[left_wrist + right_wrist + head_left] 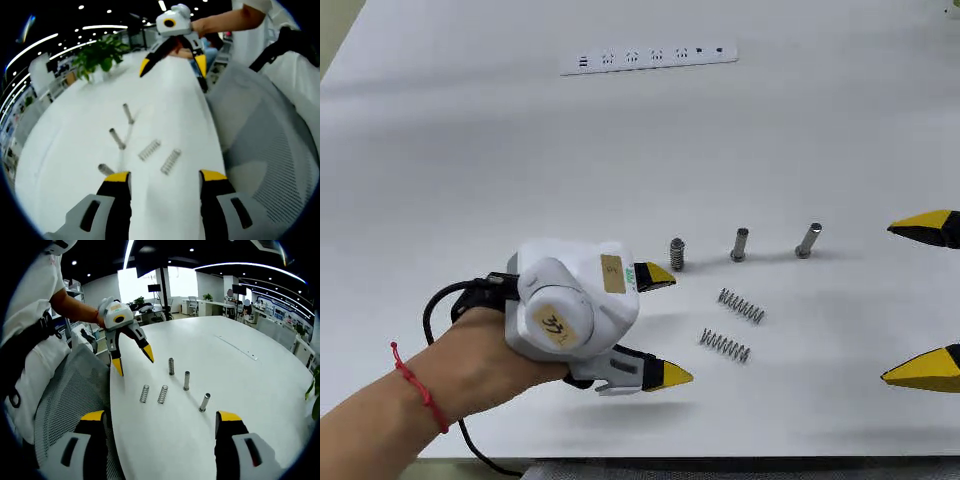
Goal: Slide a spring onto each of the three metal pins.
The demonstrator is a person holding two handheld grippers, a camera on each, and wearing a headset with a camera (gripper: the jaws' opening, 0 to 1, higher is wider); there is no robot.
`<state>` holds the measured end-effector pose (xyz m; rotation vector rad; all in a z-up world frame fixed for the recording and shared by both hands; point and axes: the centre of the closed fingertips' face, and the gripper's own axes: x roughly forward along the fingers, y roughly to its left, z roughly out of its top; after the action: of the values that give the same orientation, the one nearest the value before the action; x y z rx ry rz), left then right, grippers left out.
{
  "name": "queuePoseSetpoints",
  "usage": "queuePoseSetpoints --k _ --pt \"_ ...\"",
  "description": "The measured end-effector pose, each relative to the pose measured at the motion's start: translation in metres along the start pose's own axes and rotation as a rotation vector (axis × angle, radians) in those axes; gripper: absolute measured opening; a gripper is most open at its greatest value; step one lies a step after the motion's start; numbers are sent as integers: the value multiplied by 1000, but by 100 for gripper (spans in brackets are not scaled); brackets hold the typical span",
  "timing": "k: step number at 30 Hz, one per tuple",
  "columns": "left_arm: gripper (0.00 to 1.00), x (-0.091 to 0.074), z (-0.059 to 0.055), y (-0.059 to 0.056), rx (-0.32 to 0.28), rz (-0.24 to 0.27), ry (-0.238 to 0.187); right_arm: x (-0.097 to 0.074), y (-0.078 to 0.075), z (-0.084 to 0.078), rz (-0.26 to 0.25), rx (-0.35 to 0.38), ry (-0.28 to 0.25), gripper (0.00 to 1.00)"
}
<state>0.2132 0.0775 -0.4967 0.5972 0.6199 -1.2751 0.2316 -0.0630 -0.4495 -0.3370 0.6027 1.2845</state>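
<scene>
Three metal pins stand in a row on the white table. The left pin [677, 254] carries a spring; the middle pin [740, 244] and the right pin [808, 240] are bare. Two loose springs [741, 306] [724, 345] lie flat in front of the pins. My left gripper [668, 325] is open just left of the springs, with nothing between its fingers. My right gripper [925, 298] is open at the right edge, apart from everything. The right gripper view has the sprung pin [171, 366], both loose springs [144, 393] [163, 394] and the left gripper [132, 360].
A white power strip [648, 57] lies at the far side of the table. The table's front edge [720, 455] runs close below the left gripper. A grey mesh chair [265, 150] stands beside the table, and a green plant [100, 55] is at its far end.
</scene>
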Motion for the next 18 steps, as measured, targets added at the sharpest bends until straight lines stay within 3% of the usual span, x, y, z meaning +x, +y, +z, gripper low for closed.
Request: queuePoseSetpoints --k 3,10,18 --pt "47 10 0 1 13 -16 29 -3 -1 -5 -13 12 -12 91" --pt "38 29 -9 -2 106 -65 135 -8 1 -19 -25 21 -17 93" --pt "30 43 -13 -5 146 -98 190 -11 2 -30 -20 1 -26 97"
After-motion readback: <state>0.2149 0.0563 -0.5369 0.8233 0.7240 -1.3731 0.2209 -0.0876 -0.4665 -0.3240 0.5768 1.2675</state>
